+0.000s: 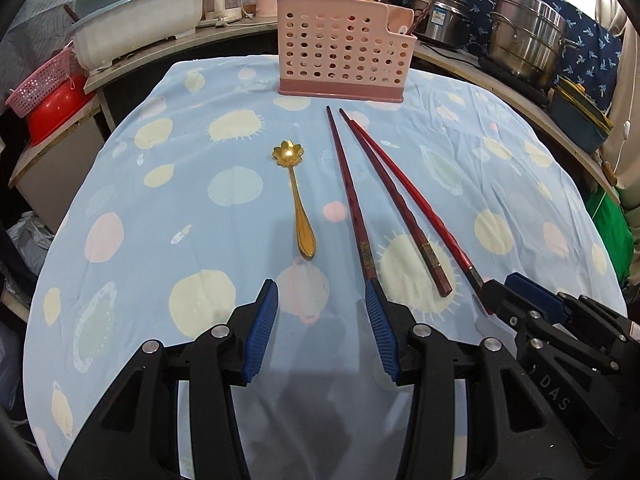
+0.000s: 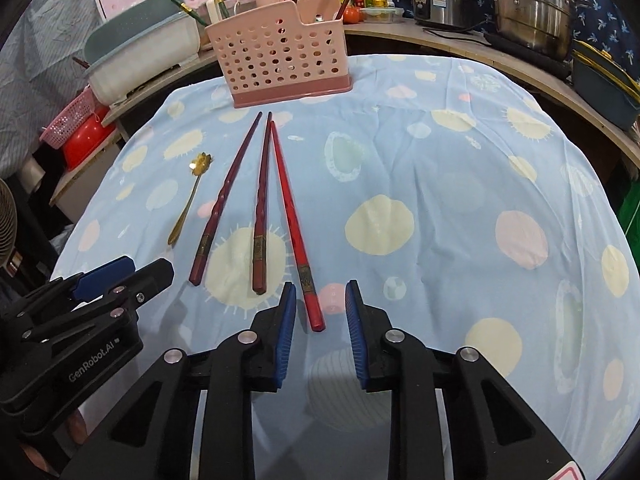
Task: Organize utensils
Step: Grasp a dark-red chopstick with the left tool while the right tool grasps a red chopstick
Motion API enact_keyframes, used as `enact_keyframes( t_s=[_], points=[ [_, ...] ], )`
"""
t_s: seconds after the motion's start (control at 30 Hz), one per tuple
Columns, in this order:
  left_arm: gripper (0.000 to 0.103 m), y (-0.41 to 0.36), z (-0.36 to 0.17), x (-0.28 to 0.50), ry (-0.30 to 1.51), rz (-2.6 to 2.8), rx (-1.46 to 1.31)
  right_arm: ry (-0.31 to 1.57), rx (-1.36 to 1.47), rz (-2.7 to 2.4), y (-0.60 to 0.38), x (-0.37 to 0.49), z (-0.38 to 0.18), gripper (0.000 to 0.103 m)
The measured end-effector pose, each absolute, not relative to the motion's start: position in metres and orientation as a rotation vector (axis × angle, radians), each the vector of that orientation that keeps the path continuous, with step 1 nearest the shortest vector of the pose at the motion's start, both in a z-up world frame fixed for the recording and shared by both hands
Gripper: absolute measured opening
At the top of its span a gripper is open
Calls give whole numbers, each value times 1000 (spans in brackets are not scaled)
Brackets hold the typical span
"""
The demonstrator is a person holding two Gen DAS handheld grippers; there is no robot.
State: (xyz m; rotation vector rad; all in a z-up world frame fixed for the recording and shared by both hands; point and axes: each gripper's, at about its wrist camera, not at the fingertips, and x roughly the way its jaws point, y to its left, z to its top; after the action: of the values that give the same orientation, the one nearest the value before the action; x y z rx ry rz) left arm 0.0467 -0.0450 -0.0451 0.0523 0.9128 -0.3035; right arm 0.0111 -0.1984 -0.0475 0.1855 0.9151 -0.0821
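Right gripper (image 2: 321,322): jaws parted, straddling the thick end of the bright red chopstick (image 2: 294,224) without pressing it; nothing grasped. Left gripper (image 1: 322,312): jaws parted and empty above the dotted blue cloth (image 1: 160,208), its right pad just beside the butt of a dark red chopstick (image 1: 346,192). A second dark chopstick (image 1: 394,200) lies between the two. The gold flower spoon (image 1: 298,204) lies left of the chopsticks. All point toward the pink perforated holder (image 1: 340,60), which stands upright at the cloth's far edge.
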Motion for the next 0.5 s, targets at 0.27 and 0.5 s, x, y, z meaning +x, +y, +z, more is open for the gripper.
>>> enact_keyframes(
  t_s=[0.27,0.5],
  points=[
    [43,-47,-49,48,918,-308,52,925,181,-78,-197,19,-53,23],
    [43,-49,-52,50,925,-310,54,925,171,-72,-194,26,-55,16]
  ],
)
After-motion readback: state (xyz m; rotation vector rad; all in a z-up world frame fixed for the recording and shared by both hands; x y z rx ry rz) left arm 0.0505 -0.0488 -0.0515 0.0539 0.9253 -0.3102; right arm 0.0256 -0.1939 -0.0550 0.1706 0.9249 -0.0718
